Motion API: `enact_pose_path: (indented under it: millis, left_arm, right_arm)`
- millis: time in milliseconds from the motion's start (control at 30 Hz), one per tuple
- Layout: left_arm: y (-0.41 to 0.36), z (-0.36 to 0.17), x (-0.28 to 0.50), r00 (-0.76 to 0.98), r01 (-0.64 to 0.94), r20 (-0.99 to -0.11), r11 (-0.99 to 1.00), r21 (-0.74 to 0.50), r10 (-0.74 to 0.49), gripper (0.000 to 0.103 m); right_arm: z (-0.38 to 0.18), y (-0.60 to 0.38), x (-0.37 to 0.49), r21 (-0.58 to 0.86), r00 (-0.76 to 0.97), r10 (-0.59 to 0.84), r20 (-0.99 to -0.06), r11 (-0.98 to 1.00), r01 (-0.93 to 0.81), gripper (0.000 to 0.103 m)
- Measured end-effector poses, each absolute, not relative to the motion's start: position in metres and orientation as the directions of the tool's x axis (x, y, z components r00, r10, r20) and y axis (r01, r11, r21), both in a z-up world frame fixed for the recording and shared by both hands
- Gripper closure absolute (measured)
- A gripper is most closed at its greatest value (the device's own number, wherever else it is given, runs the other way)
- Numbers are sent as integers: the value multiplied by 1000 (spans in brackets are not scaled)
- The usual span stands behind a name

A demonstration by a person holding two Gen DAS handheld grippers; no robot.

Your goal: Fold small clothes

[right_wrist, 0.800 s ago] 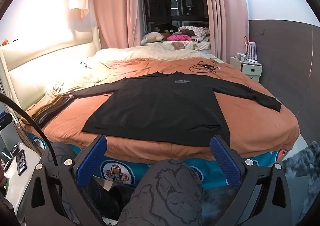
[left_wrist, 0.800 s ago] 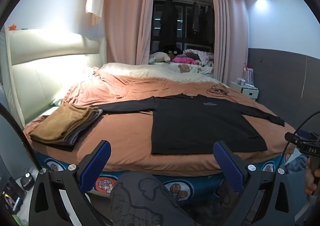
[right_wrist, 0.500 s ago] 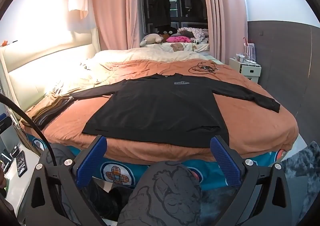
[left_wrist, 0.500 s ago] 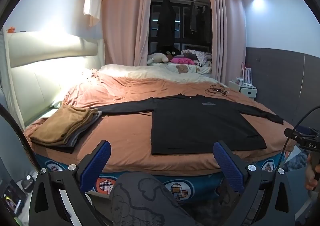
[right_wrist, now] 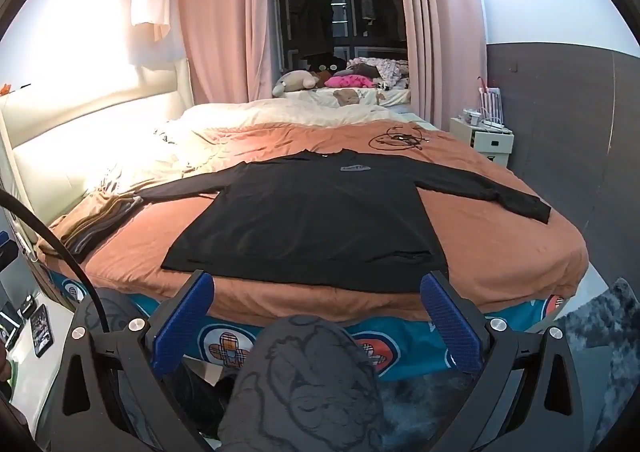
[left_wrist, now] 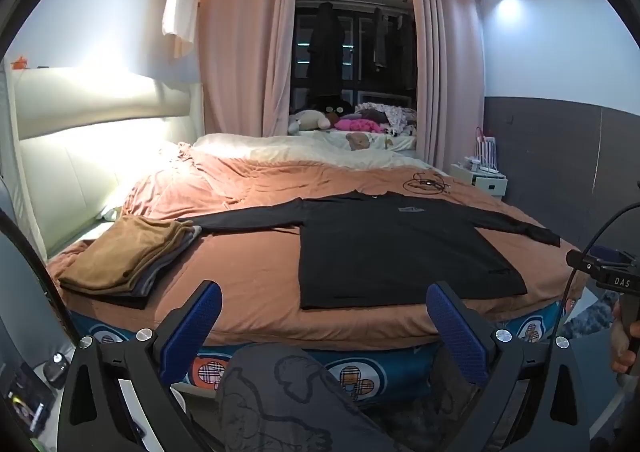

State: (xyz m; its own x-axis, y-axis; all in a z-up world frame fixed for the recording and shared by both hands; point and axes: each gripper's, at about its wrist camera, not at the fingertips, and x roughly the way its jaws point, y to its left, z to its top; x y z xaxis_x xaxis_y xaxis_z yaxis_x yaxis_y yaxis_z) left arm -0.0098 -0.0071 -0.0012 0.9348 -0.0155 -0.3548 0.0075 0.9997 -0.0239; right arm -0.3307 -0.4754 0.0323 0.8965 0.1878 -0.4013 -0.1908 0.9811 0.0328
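A black long-sleeved shirt [left_wrist: 400, 252] lies flat on the orange bedspread, sleeves spread out to both sides; it also shows in the right wrist view [right_wrist: 312, 216]. My left gripper [left_wrist: 324, 324] is open and empty, held short of the bed's near edge, left of the shirt's hem. My right gripper [right_wrist: 316, 312] is open and empty, in front of the shirt's hem, apart from it. A stack of folded clothes [left_wrist: 128, 252], brown on top, lies at the bed's left corner.
A coiled black cable [right_wrist: 400, 140] lies on the bed beyond the shirt's collar. A white nightstand [right_wrist: 484, 140] stands at the right wall. My knee [right_wrist: 308, 384] is below the grippers. Stuffed toys and clothes [left_wrist: 352, 122] lie at the far end.
Both views have tilted slightly upward, so the bed sits a little lower in frame. The shirt and folded stack have not moved. Both grippers stay open.
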Motion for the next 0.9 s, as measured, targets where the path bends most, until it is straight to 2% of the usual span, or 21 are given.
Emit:
enact_pose_path:
  millis: [900]
  left_arm:
    - [-11, -1, -15, 937, 13, -348, 999, -37, -25, 0]
  right_arm:
    - [31, -475, -334, 24, 901, 187, -392, 981, -193, 0]
